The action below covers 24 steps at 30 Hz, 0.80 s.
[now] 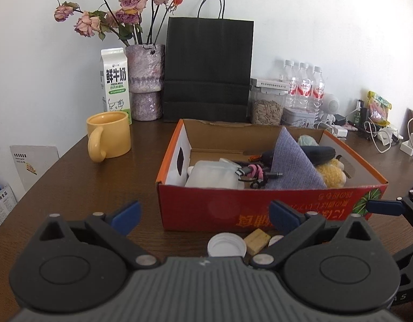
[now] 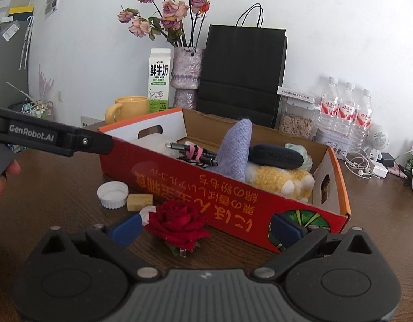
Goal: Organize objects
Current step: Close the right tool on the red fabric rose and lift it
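right tool (image 2: 205,229), jaws spread wide and empty, faces the red rose (image 2: 179,221) lying on the surface between its fingertips, just before the red box (image 2: 233,201); left tool (image 1: 203,214), equally wide and empty, stands farther off.

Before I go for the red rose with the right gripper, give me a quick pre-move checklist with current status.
1. Right gripper open: ok, fingers spread wide.
2. Rose between the fingers: ok, it sits nearer the left fingertip.
3. Right fingertip free of the box: not ok, it overlaps the box's front wall in this view; contact cannot be told.
4. Left gripper out of the way: ok, open and empty, over toward the cap and the tan block.
5. Room in the box: ok, bare cardboard shows at the back.
6. Rose stem orientation: cannot tell.
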{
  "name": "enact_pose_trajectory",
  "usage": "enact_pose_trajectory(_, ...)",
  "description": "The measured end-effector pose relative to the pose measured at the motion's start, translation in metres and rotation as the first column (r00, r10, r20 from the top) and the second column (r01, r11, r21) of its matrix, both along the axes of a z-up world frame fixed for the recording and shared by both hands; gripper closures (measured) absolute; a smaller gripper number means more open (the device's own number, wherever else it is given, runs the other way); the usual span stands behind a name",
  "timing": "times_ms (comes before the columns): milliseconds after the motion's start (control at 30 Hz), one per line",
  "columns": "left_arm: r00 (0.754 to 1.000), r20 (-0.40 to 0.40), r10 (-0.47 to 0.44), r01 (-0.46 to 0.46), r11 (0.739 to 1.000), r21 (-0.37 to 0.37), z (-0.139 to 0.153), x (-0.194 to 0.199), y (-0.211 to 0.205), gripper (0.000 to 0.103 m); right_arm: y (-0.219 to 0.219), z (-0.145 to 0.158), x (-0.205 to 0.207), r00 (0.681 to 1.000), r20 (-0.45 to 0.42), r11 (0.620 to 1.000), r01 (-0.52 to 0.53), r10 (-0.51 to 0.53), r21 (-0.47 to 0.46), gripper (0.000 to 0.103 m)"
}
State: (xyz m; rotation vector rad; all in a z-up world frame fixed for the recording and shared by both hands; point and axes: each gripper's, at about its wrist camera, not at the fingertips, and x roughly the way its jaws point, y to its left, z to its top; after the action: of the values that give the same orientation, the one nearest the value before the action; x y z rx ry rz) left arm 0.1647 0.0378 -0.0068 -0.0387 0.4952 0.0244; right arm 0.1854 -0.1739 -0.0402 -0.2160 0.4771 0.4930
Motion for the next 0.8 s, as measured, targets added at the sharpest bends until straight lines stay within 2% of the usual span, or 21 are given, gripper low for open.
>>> enact_pose_trajectory(233,0.997,-0.079,0.004,-0.002,1.0,0.025,-0.018,-0.003,0.004,0.0,0.001,-0.014,0.012,0.995,-0.099,1.0,0.003,-0.005,-0.022,0.001)
enact_pose_trajectory(433,0.993,-0.113,0.01,-0.007,1.0,0.026,-0.026,-0.003,0.006,0.0,0.008,-0.023,0.024,0.987,-0.162,0.999,0.005,-0.011,-0.04,0.001)
enact_pose_trajectory(567,0.992,-0.129,0.011,-0.009,1.0,0.019,-0.029,-0.002,0.007,0.0,0.01,-0.025,0.035,0.979,-0.205,1.0,0.01,-0.012,-0.009,0.0)
enact_pose_trajectory(733,0.988,-0.151,0.016,-0.014,1.0,0.014,-0.033,0.002,0.009,0.0,0.012,-0.026,0.039,0.978,-0.208,1.0,0.029,-0.029,-0.004,0.0)
enact_pose_trajectory(800,0.988,-0.156,0.018,-0.017,1.0,0.01,-0.034,0.003,0.01,0.0,0.011,-0.025,0.039,0.978,-0.204,0.999,0.034,-0.033,0.003,0.007)
